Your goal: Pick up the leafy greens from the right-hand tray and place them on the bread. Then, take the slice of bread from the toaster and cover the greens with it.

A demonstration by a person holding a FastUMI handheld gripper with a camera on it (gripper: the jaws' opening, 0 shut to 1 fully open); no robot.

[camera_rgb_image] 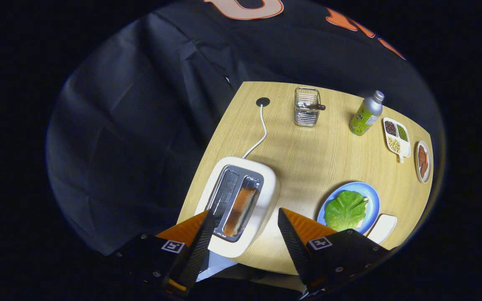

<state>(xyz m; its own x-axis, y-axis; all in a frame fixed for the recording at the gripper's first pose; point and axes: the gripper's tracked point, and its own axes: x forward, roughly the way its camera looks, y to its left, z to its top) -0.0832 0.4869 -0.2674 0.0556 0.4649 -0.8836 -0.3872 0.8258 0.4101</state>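
My gripper (245, 219) hangs open above the white toaster (266, 184), its two fingers spread to either side of the toaster's near end. A browned slice of bread (241, 205) stands in the toaster's right slot, just ahead of and between the fingers. Right of the toaster a blue plate (370, 194) carries the leafy greens (344, 210), which lie on a slice of bread (365, 202) whose edge peeks out beside them. A small white tray (382, 228) lies just right of the plate.
At the table's far side stand a wire holder (306, 107) and a green bottle (365, 113). A white divided dish of beans (396, 137) and a small plate with brown pieces (423, 161) sit at the right edge. The toaster's white cable (260, 133) runs to a hole.
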